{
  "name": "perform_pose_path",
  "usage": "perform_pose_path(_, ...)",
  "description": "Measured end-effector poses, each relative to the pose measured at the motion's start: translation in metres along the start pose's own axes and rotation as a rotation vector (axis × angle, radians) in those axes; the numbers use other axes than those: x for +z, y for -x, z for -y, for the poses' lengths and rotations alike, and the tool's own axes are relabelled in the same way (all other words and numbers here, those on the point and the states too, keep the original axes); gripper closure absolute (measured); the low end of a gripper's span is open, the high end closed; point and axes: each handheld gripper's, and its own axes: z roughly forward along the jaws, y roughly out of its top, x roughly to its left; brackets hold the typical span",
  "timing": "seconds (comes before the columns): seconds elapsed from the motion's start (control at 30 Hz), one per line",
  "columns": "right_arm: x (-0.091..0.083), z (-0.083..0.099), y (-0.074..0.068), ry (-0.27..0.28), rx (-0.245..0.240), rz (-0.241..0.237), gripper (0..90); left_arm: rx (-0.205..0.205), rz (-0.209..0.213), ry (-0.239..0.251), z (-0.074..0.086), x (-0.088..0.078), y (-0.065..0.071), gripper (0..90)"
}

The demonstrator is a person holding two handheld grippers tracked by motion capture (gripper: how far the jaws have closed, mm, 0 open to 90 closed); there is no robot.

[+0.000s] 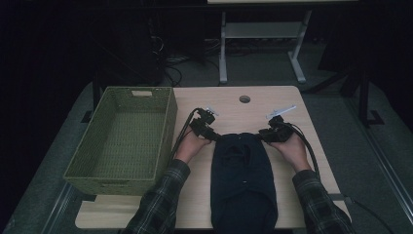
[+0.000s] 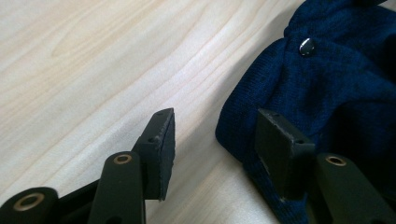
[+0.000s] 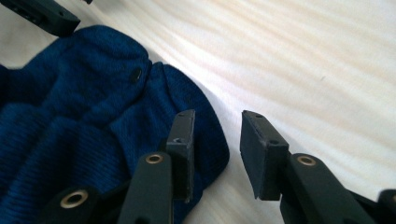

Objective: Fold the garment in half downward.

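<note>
Flanking the dark blue garment (image 1: 243, 175), left gripper (image 1: 207, 127) and right gripper (image 1: 273, 130) jaws gape, holding nothing

A dark blue garment (image 1: 243, 178) lies lengthwise on the pale wooden surface (image 1: 287, 102), its near end reaching the front edge. The left gripper (image 1: 213, 136) and the right gripper (image 1: 263, 137) sit at the garment's two far corners, each in a hand with a plaid sleeve (image 1: 160, 202). A green woven basket (image 1: 165, 131) stands at the left, well apart from the garment.
</note>
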Motion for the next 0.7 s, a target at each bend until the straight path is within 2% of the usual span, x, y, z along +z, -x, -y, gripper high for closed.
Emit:
perform_pose_path(0.1, 0.005, 0.004, 0.001, -0.011, 0.014, -0.014, 64.4, 0.012, 0.003, -0.015, 0.002, 0.006, -0.001, 46.7)
perform_pose_path(0.17, 0.007, 0.006, 0.001, -0.021, 0.009, -0.017, 64.1, 0.013, 0.009, -0.017, 0.003, 0.008, -0.001, 46.4)
perform_pose_path(0.27, 0.01, 0.006, 0.001, -0.035, 0.002, -0.022, 64.7, 0.035, 0.02, -0.022, 0.005, 0.012, 0.0, 46.4)
perform_pose_path(0.33, 0.012, 0.007, 0.001, -0.036, 0.004, -0.032, 65.9, 0.059, 0.026, -0.023, 0.005, 0.014, 0.0, 47.3)
perform_pose_path(0.4, 0.013, 0.008, 0.002, -0.041, 0.009, -0.046, 67.6, 0.06, 0.04, -0.008, 0.007, 0.016, 0.0, 48.7)
perform_pose_path(0.5, 0.014, 0.009, 0.003, -0.035, 0.026, -0.064, 69.5, 0.059, 0.058, 0.006, 0.008, 0.016, -0.001, 52.0)
perform_pose_path(0.7, 0.014, 0.009, 0.003, -0.034, 0.019, -0.078, 76.4, 0.082, 0.082, 0.014, 0.008, 0.016, 0.002, 65.0)
